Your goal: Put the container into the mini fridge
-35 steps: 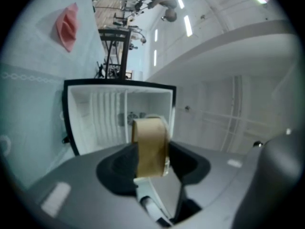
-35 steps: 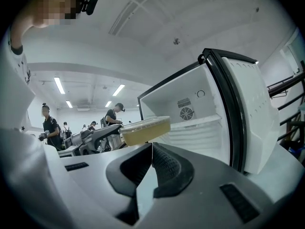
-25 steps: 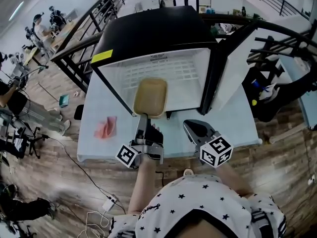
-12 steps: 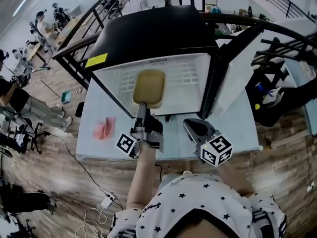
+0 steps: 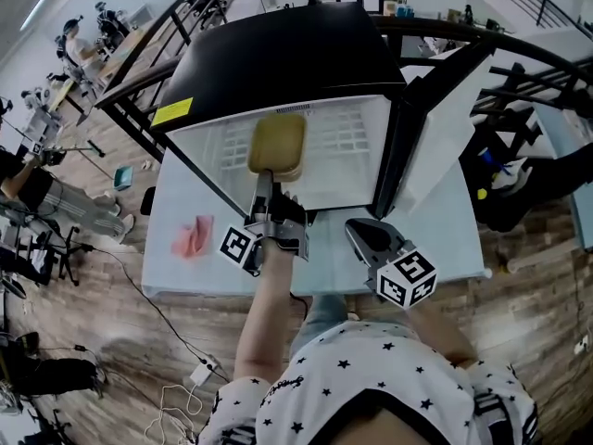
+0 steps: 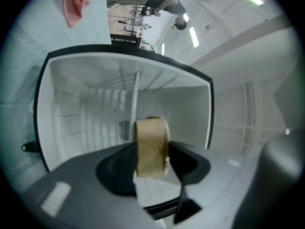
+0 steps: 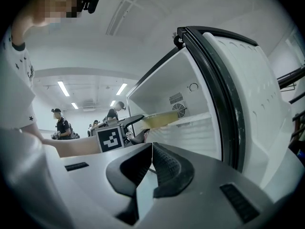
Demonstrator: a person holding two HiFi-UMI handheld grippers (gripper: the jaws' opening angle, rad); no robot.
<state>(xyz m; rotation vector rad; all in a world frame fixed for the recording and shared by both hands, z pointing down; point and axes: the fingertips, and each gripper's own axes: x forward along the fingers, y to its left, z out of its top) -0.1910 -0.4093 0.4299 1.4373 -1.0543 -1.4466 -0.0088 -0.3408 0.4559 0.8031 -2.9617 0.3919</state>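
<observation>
Left tongs (image 5: pixel 267 179) are gripping the tan container (image 5: pixel 277 142) by its near rim, holding it inside the open mini fridge (image 5: pixel 278 54). Right tongs (image 5: pixel 364 237) are sitting clenched and empty. The one-edge grip is risking a tip on release.

Bright, even ceiling strip lighting (image 7: pixel 63 88) (soft shadows only); both gripper views bulge with fisheye distortion, dark corners, slightly blurred foregrounds.

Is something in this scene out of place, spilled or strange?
Only a crumpled pink cloth lies on the table, left of the open mini fridge. Nothing looks spilled or damaged; the left tool holds the container at its opening.
</observation>
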